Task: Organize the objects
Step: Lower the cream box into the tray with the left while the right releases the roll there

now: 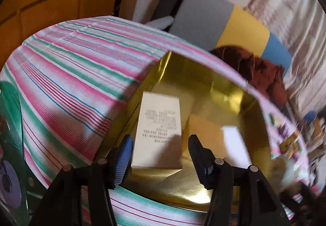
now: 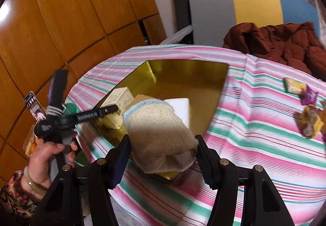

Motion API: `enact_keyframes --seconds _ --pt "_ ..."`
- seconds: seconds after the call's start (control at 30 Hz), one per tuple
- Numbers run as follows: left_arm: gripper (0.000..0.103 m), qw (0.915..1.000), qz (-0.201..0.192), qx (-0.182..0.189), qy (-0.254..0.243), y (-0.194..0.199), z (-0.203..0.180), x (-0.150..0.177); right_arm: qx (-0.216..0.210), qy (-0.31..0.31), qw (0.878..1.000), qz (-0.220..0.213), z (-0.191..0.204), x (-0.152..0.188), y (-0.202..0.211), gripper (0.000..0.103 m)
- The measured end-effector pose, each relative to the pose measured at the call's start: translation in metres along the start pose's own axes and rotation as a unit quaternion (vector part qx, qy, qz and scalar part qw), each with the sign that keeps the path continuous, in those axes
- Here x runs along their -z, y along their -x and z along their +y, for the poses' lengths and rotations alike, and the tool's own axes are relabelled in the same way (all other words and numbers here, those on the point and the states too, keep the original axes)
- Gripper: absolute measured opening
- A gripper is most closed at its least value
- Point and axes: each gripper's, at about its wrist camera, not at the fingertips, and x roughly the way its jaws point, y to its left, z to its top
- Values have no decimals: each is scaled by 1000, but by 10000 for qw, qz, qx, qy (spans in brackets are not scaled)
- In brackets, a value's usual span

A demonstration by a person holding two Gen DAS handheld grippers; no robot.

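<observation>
Right gripper (image 2: 162, 147) is clamped on a rolled sock (image 2: 161, 134), held over the near edge of the gold tin (image 2: 189, 67), so this looks like the drop-in step. Next: push forward, let go. Left gripper (image 1: 161, 156) sits wide open, empty, a cream box (image 1: 159, 130) just ahead between its jaws.

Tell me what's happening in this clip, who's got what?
A person is tidying things into a shiny gold tin on a pink-and-green striped tablecloth. The right tool grips a rolled cream knitted sock with a pale blue cuff over the tin's near edge. The left tool is open and empty above a cream printed box lying inside the tin. Wrapped snacks sit outside it.
</observation>
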Motion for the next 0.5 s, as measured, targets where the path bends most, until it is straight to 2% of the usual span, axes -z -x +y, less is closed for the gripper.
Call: enact_keyframes --seconds 0.27,0.5 --pt "59 9978 -514 203 373 37 3 -16 -215 57 9984 527 17 -8 -53 62" --pt "59 9957 -721 384 440 53 0 -22 -631 -74 9955 702 32 -18 -85 63"
